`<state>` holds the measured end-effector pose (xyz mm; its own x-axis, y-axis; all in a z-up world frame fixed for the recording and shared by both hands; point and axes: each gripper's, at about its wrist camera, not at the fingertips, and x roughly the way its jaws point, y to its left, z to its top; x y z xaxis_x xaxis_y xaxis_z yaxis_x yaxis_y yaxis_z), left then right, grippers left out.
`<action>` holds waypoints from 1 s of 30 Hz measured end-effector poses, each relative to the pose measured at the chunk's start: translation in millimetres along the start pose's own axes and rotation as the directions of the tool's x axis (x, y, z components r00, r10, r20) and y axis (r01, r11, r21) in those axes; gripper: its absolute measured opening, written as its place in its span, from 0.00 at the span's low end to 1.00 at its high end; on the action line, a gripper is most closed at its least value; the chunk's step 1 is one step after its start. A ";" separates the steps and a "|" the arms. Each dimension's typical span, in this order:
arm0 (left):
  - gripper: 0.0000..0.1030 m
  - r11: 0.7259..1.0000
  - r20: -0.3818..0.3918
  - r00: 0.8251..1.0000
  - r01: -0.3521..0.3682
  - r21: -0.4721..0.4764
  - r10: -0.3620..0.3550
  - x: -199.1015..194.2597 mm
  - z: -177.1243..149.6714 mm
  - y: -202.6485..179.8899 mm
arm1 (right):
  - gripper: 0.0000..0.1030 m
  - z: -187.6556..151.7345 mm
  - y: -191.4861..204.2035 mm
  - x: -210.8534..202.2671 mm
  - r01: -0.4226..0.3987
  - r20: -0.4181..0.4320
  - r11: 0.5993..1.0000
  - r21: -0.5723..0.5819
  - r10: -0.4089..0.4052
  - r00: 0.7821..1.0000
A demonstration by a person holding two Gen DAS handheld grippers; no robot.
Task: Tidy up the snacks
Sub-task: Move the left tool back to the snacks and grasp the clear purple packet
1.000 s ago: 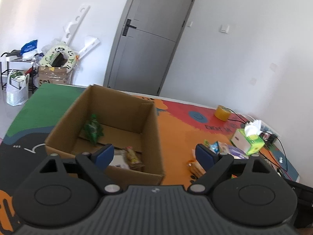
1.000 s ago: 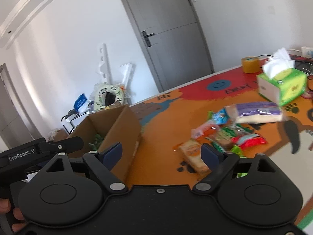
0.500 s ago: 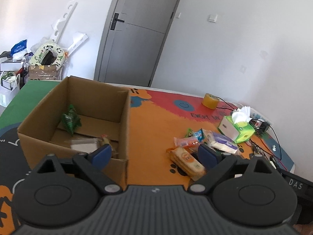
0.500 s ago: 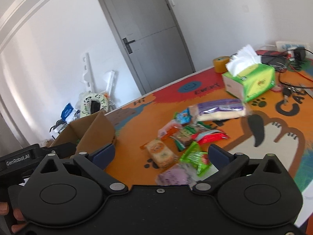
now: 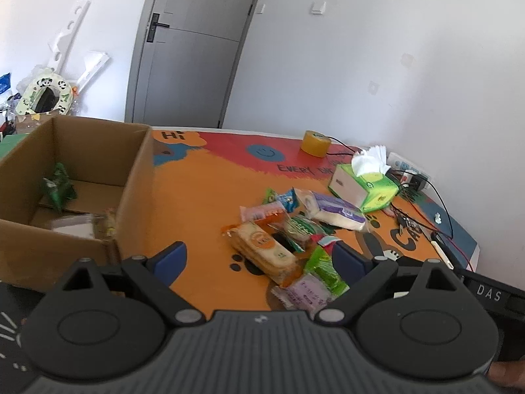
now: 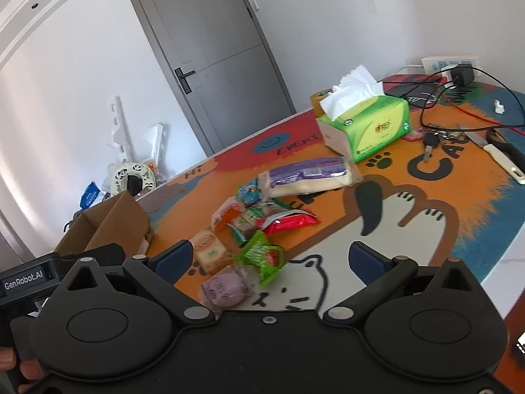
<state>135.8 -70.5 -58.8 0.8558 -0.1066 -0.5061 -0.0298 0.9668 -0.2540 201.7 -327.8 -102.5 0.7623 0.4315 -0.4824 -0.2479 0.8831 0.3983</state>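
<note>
The left gripper (image 5: 257, 256) hangs wide open over the bench (image 5: 203, 197) with nothing between its fingers, its jaws having just spread a little further. The right gripper (image 6: 269, 261) is also spread to its widest and empty, its jaws having just been opening. The snacks lie in a loose pile just beside the cardboard box (image 5: 131, 177), on the side toward the green tissue box (image 5: 370, 185): a cracker pack (image 5: 262, 251) nearest the cardboard box, then a green packet (image 6: 261, 256), a purple packet (image 6: 224, 287), a red packet (image 6: 288, 221) and a long purple-and-white pack (image 6: 308, 177) farthest from it. Inside the cardboard box a green snack bag (image 5: 59, 187) leans near the far wall.
</note>
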 end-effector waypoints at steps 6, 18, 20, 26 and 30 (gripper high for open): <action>0.92 1.000 -0.032 0.999 0.008 0.026 -0.008 19.5 -8.2 -12.3 | 0.88 -2.2 -12.8 3.4 0.009 -0.013 1.000 -0.003 -0.009 1.000; 0.91 0.998 -0.096 0.995 0.013 0.067 -0.007 56.7 -22.2 -28.7 | 0.82 -5.2 -31.0 13.4 0.011 -0.039 1.000 0.010 -0.010 0.999; 0.91 0.997 -0.103 0.995 0.012 0.075 -0.005 61.9 -24.3 -31.8 | 0.82 -4.4 -34.4 14.4 0.012 -0.039 1.000 0.014 -0.012 0.999; 0.91 0.995 -0.125 0.992 0.006 0.098 0.007 78.3 -31.3 -39.2 | 0.82 -5.2 -41.1 16.9 0.017 -0.045 1.000 0.019 -0.016 0.999; 0.89 0.994 -0.140 0.990 0.000 0.109 0.015 87.6 -36.7 -39.4 | 0.82 -6.0 -42.5 18.5 0.021 -0.050 0.999 0.024 -0.019 0.999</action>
<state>193.0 -126.5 -123.4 0.7749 -0.1234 -0.6199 0.0266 0.9863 -0.1630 222.7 -356.3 -133.1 0.7359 0.4230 -0.5287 -0.2176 0.8872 0.4069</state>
